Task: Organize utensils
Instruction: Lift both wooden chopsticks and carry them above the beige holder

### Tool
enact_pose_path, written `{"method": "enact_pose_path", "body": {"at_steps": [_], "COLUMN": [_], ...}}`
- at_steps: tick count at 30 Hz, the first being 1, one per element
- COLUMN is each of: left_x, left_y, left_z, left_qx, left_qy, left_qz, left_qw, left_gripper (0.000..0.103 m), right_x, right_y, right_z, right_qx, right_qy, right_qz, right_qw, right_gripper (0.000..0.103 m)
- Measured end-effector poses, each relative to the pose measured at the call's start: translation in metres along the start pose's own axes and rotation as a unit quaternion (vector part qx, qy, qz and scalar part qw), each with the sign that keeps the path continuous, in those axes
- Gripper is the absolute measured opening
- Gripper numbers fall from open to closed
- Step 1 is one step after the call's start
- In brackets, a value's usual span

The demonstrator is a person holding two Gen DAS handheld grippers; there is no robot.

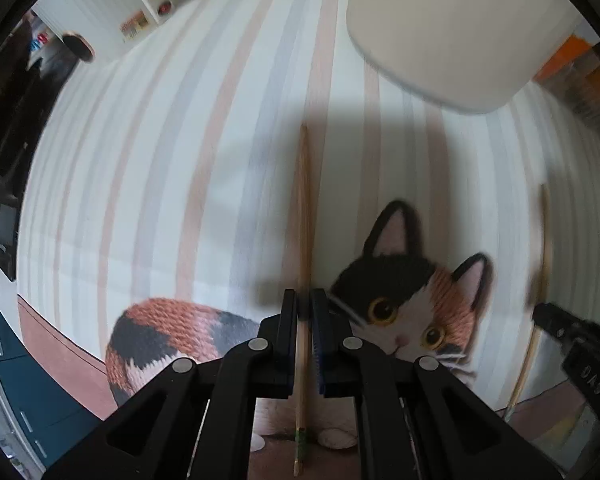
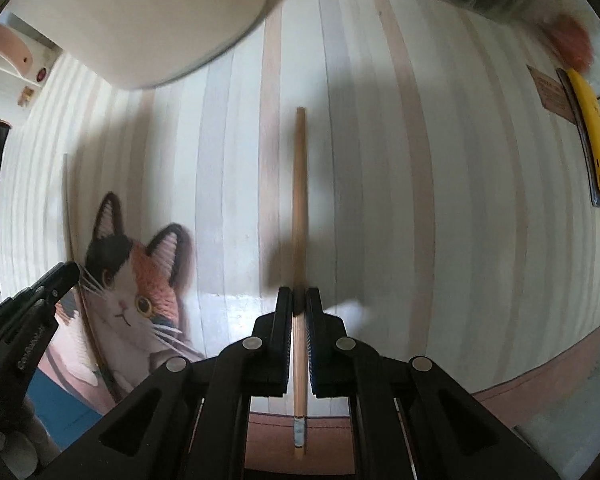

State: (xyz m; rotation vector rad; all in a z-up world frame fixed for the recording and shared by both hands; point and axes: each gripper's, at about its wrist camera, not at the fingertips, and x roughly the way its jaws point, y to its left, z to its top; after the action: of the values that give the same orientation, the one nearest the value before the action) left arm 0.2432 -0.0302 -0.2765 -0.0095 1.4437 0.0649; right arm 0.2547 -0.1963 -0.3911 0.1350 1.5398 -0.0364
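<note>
left tongs gripping chopsticks, striped cat tablecloth

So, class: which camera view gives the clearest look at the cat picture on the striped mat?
The left wrist view: the cat picture shows its face, both ears and patched back. The right wrist view shows the face only at the left edge, partly behind the left gripper.

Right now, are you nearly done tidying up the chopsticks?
About halfway, I think. Both are picked up: the left tongs are shut on one wooden chopstick with a green end, and the right tongs are shut on another chopstick with a pale end, above the striped cat tablecloth. Nothing looks put away yet. The white container nearby may be where they go.
</note>
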Motion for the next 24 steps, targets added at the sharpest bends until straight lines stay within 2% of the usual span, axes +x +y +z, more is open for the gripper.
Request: {"method": "enact_pose_path", "body": {"at_steps": [5, 13, 21, 24], "left_x": [0.002, 0.012, 0.012, 0.014], "left_y": [-0.001, -0.001, 0.0, -0.003], "left_z": [0.0, 0.029, 0.033, 0.035], "left_qx": [0.015, 0.014, 0.02, 0.022], "left_qy": [0.004, 0.007, 0.005, 0.003], "left_qz": [0.0, -0.01, -0.008, -0.005], "left_qw": [0.9999, 0.9998, 0.9998, 0.9998], "left_gripper": [0.006, 0.006, 0.006, 0.006], "right_x": [0.005, 0.017, 0.018, 0.009], "right_y": [0.002, 0.059, 0.067, 0.057], "right_z": [0.009, 0.03, 0.035, 0.029], "right_qx": [-0.013, -0.037, -0.048, -0.047], "right_qy": [0.013, 0.039, 0.027, 0.025], "right_qz": [-0.012, -0.047, -0.057, -0.058], "right_qw": [1.0, 0.997, 0.997, 0.997], "right_gripper": [0.007, 0.008, 0.008, 0.008]}}
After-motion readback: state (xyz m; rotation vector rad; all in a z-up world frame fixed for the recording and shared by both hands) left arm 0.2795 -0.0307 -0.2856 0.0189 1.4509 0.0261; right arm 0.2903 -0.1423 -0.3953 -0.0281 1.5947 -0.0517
